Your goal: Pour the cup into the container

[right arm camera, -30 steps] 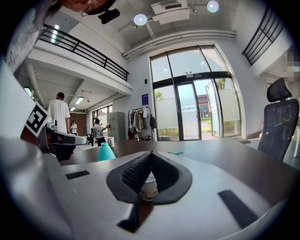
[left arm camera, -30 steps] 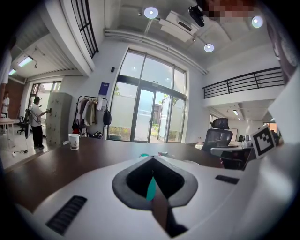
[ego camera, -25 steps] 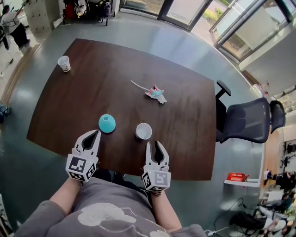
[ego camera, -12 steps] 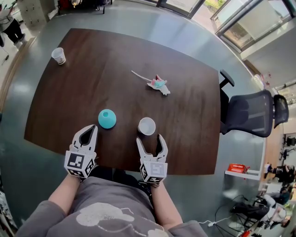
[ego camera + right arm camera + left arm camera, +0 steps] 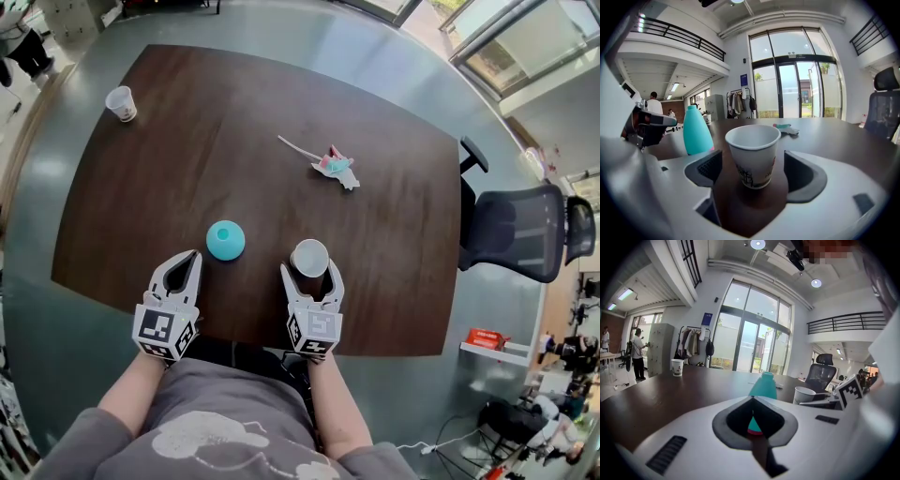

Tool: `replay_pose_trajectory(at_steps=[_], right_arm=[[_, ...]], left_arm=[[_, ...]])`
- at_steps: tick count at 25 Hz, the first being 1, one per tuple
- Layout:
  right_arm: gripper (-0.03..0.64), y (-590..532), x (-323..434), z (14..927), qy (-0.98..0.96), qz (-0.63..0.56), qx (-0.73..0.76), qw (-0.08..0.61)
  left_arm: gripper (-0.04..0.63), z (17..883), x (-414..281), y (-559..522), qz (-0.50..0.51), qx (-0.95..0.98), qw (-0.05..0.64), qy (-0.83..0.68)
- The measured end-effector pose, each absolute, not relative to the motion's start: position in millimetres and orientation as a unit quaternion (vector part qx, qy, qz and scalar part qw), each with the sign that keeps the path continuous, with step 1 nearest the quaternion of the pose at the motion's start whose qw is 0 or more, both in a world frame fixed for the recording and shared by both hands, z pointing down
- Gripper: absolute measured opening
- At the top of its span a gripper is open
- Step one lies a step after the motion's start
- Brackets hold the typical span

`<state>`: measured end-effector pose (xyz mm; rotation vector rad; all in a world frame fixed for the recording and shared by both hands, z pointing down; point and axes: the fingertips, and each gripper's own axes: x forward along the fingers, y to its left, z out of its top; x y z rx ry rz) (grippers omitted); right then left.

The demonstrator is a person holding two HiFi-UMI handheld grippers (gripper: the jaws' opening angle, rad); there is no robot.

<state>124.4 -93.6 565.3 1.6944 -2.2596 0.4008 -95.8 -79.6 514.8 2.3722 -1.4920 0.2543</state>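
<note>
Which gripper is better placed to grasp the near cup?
Right. The right gripper has just been opening its jaws, and the paper cup stands between them untouched; the left gripper is shut, facing the teal container.

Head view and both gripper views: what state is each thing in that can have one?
Right gripper: open, jaws have just been opening, white paper cup between them, pads clear of it.
Left gripper: shut, empty.
White paper cup: upright on the dark wooden table.
Teal bottle-shaped container: upright, ahead of the left gripper.
Second white paper cup: upright at the table's far corner.
</note>
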Motion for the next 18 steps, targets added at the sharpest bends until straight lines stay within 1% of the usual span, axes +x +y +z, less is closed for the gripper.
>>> replay_pose_trajectory(at_steps=[6, 18], right_arm=[[0.385, -107, 120, 568, -0.784, 0.147, 0.587, 0.14], [0.385, -114, 115, 569, -0.785, 0.135, 0.582, 0.165]], left_arm=[[0.008, 516, -97, -84, 0.094, 0.832, 0.166, -0.52], [0.008, 516, -90, -92, 0.099, 0.836, 0.169, -0.513]])
